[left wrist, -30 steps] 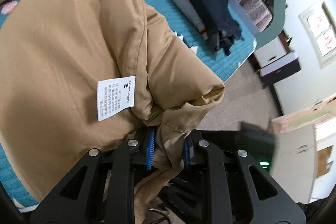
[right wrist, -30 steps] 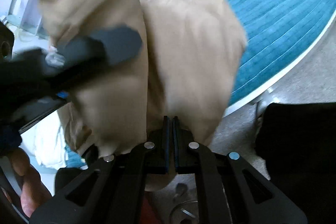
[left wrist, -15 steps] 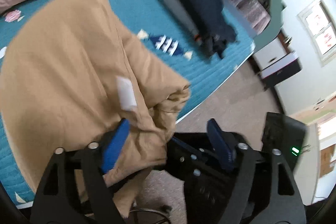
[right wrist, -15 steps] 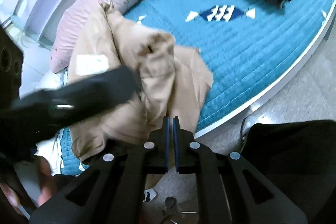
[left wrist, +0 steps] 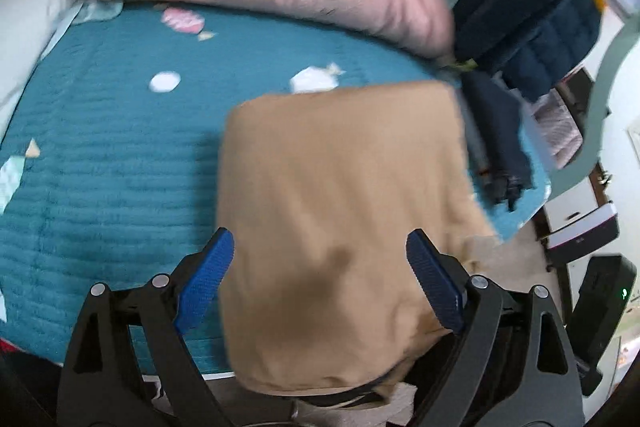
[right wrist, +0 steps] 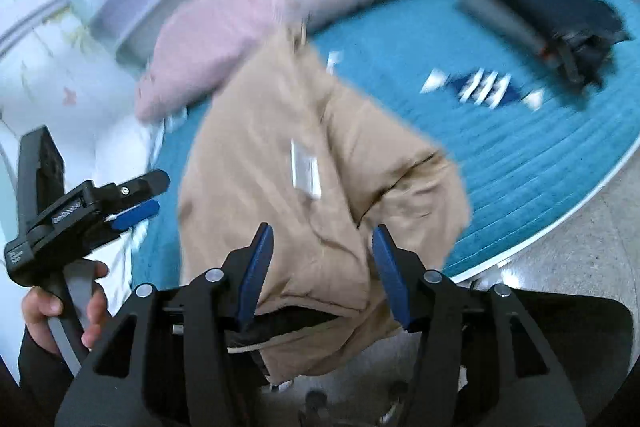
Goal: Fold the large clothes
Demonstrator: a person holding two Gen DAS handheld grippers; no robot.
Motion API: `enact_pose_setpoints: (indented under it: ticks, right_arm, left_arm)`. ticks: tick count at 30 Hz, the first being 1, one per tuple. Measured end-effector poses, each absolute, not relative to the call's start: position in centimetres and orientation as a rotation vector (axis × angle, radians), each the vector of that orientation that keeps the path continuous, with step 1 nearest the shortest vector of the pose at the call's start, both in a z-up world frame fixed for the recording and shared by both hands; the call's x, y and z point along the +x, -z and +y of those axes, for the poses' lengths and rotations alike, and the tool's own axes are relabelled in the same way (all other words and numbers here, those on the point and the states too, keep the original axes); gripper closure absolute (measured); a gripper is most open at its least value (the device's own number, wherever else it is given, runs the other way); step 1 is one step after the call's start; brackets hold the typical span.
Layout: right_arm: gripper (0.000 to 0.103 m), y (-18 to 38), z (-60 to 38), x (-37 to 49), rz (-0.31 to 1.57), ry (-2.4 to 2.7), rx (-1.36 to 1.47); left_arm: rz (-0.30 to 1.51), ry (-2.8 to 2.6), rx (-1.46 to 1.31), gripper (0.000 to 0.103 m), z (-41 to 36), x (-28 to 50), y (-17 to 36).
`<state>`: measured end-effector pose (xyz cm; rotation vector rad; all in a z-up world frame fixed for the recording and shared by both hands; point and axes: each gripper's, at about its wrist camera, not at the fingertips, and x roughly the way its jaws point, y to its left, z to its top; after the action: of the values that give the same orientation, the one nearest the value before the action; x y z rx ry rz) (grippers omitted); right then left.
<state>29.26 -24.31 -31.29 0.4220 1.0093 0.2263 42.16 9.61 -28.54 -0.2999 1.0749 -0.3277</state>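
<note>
While the folded tan cotton garment lies on the teal quilted bed, the left gripper gapes wide. The right gripper, half spread, has just been opening; cloth sits between its jaws, unpinched.

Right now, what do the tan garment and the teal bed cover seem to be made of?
Tan garment: likely thin woven cotton or a blend, matte; it creases softly and drapes limp over the bed edge. Teal bed cover: probably quilted, plush fabric; parallel stitched ridges, no shine.
</note>
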Motion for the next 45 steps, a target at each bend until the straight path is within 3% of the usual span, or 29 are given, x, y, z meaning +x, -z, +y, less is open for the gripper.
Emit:
enact_pose_setpoints:
  ticks: [1, 2, 3, 10, 16, 21, 24, 32, 36, 38, 45]
  right_arm:
    - [0.053, 32.5, -24.1, 30.0, 1.051, -0.218, 0.423]
    - [0.064, 33.5, -23.8, 30.7, 1.097, -0.240, 0.426]
    - [0.096, 34.2, -23.8, 31.2, 1.119, -0.273, 0.457]
    - [0.097, 29.1, -24.9, 29.9, 0.941, -0.186, 0.267]
    - [0.097, 33.6, -27.5, 30.5, 1.057, -0.041, 0.276]
    - [0.091, 35.8, -29.4, 30.8, 1.106, -0.013, 0.359]
    - [0.081, 34.5, -30.1, 30.0, 1.073, -0.003, 0.400]
    - [0.081, 28.9, -28.9, 29.0, 0.873, -0.086, 0.375]
    - [0.089, 33.5, -27.5, 32.4, 1.017, -0.083, 0.345]
    - [0.100, 37.3, -28.8, 33.4, 1.122, -0.050, 0.420]
    - [0.101, 39.2, -29.4, 32.4, 1.132, -0.050, 0.453]
  left_arm:
    - [1.086, 0.332, -0.309, 0.014, 10.4, 42.0, 28.9]
    - [1.102, 0.334, -0.314, 0.014, 10.4, 42.1, 29.4]
    - [1.108, 0.329, -0.313, 0.014, 10.6, 42.1, 29.6]
    - [1.076, 0.353, -0.272, 0.014, 8.7, 43.7, 28.8]
    - [1.033, 0.439, -0.222, 0.014, 5.0, 47.1, 27.9]
    - [1.166, 0.385, 0.026, 0.014, -0.1, 51.0, 31.4]
    - [1.191, 0.358, 0.051, 0.014, -0.8, 52.0, 32.9]
    - [1.200, 0.348, 0.059, 0.014, -1.0, 52.3, 33.7]
    - [1.201, 0.355, 0.056, 0.013, -1.0, 52.6, 33.6]
    - [1.201, 0.383, 0.038, 0.013, -0.8, 52.6, 33.2]
    - [1.194, 0.508, -0.145, 0.013, -0.1, 54.7, 29.0]
